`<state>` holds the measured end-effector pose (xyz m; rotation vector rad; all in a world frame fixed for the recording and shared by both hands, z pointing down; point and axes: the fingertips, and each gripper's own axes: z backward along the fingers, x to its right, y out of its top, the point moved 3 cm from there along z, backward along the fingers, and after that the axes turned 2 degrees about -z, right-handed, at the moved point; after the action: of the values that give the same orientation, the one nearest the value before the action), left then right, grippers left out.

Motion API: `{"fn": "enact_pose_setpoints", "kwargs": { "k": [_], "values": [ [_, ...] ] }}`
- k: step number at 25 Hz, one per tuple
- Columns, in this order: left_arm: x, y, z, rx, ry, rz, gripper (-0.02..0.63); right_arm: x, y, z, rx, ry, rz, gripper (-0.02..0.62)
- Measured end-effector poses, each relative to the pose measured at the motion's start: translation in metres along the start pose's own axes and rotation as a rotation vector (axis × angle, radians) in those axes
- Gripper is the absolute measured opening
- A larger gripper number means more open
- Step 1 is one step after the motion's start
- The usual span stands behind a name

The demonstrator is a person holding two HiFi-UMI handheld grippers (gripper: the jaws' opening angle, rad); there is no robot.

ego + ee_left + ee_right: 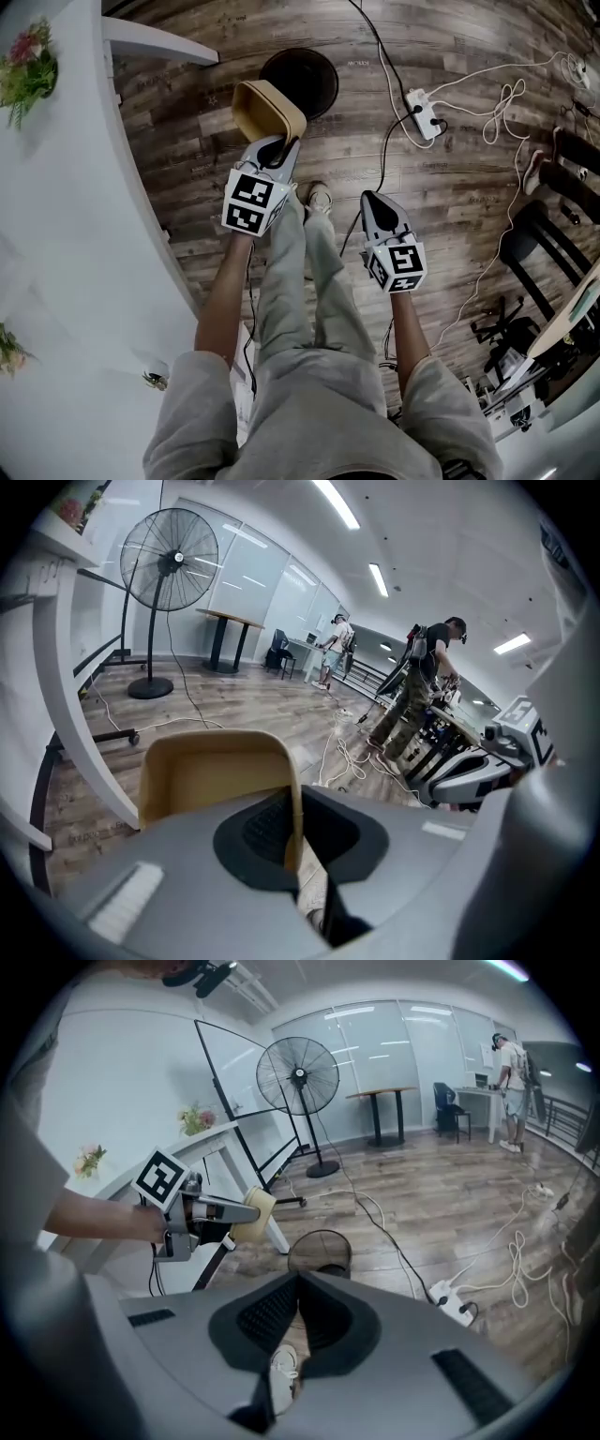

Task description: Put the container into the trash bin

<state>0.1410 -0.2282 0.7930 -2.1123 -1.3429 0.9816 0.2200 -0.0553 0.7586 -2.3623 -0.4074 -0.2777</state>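
Just ahead of my left gripper, clamped on one wall of the tan plastic container, stands the round black mesh trash bin. I'd centre over its mouth before letting go. My right gripper is closed, empty.

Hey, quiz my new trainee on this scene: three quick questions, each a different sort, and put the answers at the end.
1. True or false: the right gripper is holding the container.
2. Where does the trash bin stand? A) on the white table. B) on the wooden floor. C) between the right gripper's jaws.
3. Fill in: the left gripper is clamped on the container's thin side ____.

Key: 1 false, its jaws are shut on nothing. 2 B. 3 wall.
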Motion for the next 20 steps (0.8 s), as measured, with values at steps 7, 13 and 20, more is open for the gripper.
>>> {"fn": "enact_pose_setpoints", "kwargs": {
  "k": [7, 13, 20],
  "values": [
    [-0.018, -0.025, -0.042, -0.028, -0.028, 0.006, 0.023, 0.006, -0.021, -0.027, -0.025, 0.008, -0.015, 0.015],
    [-0.027, -0.049, -0.078, -0.05, -0.054, 0.013, 0.023, 0.013, -0.044, -0.041, -0.057, 0.011, -0.025, 0.014],
    [-0.034, -0.075, -0.114, -0.077, -0.095, 0.024, 0.023, 0.013, -0.065, -0.049, -0.091, 0.006, -0.046, 0.015]
  ]
}}
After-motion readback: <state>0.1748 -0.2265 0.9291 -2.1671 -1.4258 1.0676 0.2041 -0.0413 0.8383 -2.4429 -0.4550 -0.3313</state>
